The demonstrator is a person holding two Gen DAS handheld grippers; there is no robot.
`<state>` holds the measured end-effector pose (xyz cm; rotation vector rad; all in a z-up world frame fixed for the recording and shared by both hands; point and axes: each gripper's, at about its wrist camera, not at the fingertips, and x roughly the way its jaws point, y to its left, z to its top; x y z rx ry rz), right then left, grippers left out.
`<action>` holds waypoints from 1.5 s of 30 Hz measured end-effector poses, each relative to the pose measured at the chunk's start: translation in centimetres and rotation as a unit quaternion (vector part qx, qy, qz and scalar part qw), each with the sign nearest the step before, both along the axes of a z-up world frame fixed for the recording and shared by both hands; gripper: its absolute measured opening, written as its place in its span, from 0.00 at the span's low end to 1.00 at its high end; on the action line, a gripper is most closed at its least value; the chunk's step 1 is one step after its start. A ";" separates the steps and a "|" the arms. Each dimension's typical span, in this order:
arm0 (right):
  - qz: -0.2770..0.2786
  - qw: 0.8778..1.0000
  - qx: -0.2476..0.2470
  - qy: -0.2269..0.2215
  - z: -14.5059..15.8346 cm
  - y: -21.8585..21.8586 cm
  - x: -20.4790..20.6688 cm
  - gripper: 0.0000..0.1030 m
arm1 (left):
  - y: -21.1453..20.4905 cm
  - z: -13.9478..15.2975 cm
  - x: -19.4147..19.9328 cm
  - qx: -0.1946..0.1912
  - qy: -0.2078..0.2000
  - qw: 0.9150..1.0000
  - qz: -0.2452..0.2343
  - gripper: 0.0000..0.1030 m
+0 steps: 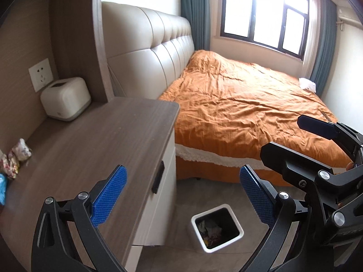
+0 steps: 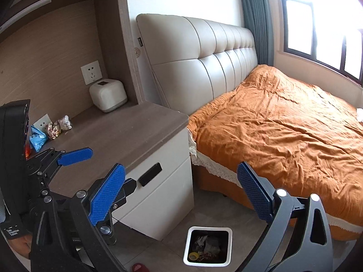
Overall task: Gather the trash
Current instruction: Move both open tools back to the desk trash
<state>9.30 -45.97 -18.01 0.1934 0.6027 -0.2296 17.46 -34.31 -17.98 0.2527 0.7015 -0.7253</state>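
Trash (image 2: pixel 54 128) is lying crumpled at bench (image 2: pixel 127 136) rear; left gripper (image 1: pixel 181 195), right gripper (image 2: pixel 181 192) hovering, jaws spread, empty. Reach-and-pinch step likely pending, then bin (image 2: pixel 207 247).

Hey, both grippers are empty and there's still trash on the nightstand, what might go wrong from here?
1. The wrappers and blue bag sit at the back of the nightstand, so reaching in may push them against the wall.
2. The left gripper and right gripper hang close together and may collide.
3. The bin opening is small and on the floor, so light scraps dropped from high up may miss it.
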 end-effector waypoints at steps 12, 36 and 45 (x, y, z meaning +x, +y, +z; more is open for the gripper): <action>0.078 0.996 -0.009 -0.037 3.9 6.0 3.8 0.95 | 7.6 3.5 2.2 -0.006 -0.032 0.997 0.075 0.95; 0.245 0.969 -0.002 -0.041 5.0 20.5 14.9 0.95 | 23.6 3.7 8.6 0.011 -0.034 0.970 0.242 0.95; 0.334 0.942 0.000 -0.025 3.7 29.0 20.5 0.95 | 32.1 1.8 10.6 0.029 -0.021 0.943 0.330 0.95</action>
